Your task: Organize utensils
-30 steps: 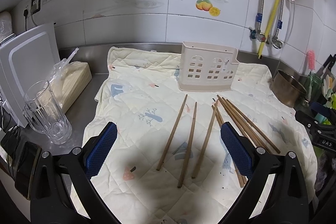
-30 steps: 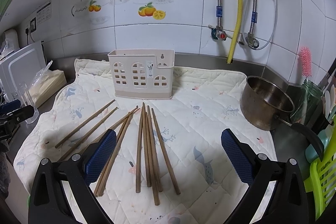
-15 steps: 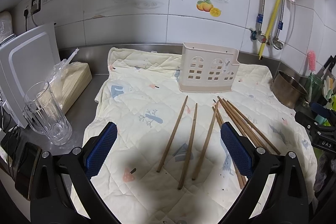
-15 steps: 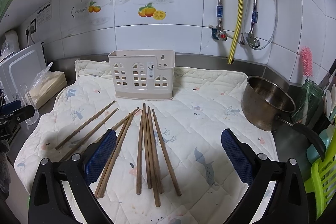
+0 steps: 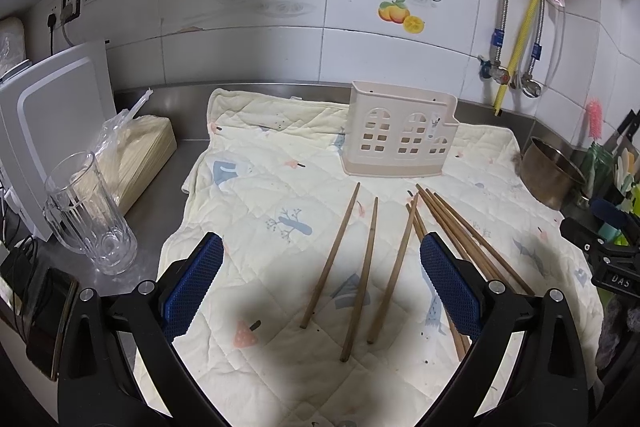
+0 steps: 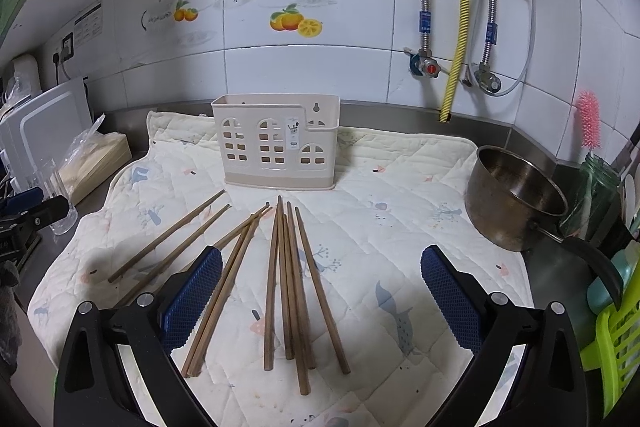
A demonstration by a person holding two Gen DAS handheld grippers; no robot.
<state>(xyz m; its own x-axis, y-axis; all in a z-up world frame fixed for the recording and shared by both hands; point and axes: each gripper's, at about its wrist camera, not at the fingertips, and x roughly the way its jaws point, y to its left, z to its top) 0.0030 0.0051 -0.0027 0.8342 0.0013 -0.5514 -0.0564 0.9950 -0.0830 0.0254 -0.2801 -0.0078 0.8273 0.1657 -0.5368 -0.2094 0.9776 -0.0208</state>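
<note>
We judge the job not yet begun. All the chopsticks (image 6: 286,279) lie loose on the quilted cloth (image 6: 400,211) over the table, fanned out in front of the holder (image 6: 276,143), which looks empty (its inside is only partly visible). Our left gripper (image 5: 322,287) and right gripper (image 6: 322,291) hover above them, jaws spread wide, holding nothing. Every stick is left to gather.

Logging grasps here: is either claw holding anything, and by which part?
Nothing is held. The left claw and right claw are both open above the chopsticks, which lie on the cloth.
</note>
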